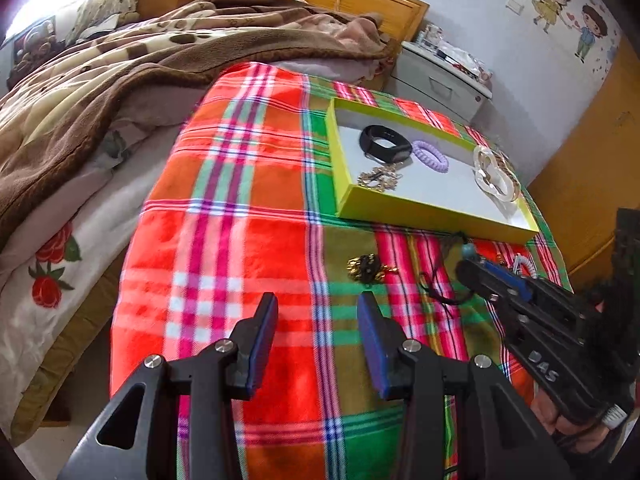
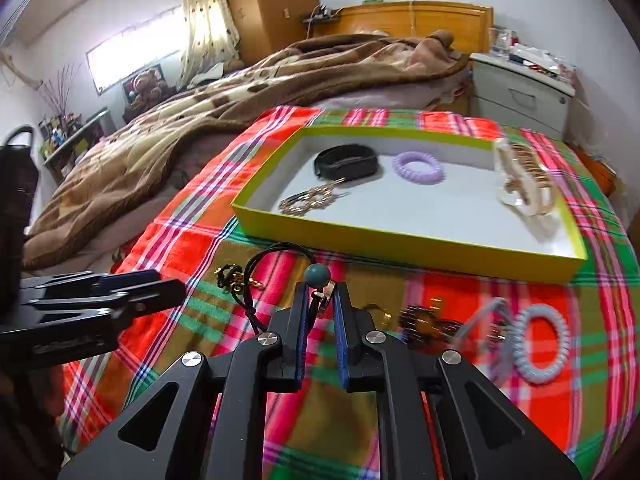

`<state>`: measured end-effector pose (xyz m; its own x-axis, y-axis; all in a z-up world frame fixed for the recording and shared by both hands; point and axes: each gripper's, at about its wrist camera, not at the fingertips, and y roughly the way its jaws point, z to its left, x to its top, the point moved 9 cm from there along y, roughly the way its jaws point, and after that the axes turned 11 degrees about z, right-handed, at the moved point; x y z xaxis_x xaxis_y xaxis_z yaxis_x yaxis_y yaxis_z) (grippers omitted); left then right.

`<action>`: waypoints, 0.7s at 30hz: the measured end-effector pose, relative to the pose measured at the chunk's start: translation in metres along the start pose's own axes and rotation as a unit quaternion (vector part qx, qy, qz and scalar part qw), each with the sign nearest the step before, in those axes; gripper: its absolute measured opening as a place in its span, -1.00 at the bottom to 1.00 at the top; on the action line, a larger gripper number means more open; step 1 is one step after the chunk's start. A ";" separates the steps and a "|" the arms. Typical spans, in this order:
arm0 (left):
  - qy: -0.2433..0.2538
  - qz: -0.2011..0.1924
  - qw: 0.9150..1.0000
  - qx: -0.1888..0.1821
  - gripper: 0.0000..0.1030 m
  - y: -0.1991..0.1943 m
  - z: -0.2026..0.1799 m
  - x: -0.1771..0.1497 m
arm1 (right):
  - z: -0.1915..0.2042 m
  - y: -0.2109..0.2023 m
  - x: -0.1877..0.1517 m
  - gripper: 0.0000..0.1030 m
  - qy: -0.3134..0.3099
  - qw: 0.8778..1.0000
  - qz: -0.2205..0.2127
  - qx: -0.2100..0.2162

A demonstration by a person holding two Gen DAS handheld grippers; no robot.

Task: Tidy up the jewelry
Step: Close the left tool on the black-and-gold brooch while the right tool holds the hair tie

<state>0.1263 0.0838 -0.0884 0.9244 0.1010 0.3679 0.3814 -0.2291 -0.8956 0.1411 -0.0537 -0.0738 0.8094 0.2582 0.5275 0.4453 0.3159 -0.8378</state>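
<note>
Right gripper (image 2: 320, 300) pinching black cord necklace (image 2: 256, 276) just below teal bead (image 2: 317, 274), bead sitting at tips, cord looping toward 10 o'clock; left gripper (image 1: 318, 308) spread, holding nothing

Bright, even daylight from the window (image 2: 132, 60) behind the curtain (image 2: 204, 20) — blown out to white glare there. Soft shadows only, faint inside the tray (image 2: 400, 240). Strong fisheye bending and dark vignette at corners. Motion blur on the white coil hair tie (image 2: 538, 344) — sharper elsewhere.
</note>
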 end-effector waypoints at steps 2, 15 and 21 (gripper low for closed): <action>0.008 0.005 1.000 0.000 -0.16 0.004 -0.006 0.002 | -0.006 -0.010 -0.003 -0.76 0.006 1.000 -0.010 -0.003; 0.070 0.017 0.996 0.043 -0.11 0.028 -0.040 0.015 | -0.035 -0.039 -0.012 -0.76 0.043 0.998 -0.037 -0.002; 0.076 0.010 0.994 0.073 -0.11 0.031 -0.041 0.020 | -0.042 -0.040 -0.015 -0.76 0.052 0.998 -0.038 0.004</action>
<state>0.1569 0.0388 -0.0990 0.9259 -0.0531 0.3741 0.3691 -0.0856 -0.9255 0.1274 -0.1086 -0.0536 0.8087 0.1373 0.5720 0.5042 0.3390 -0.7943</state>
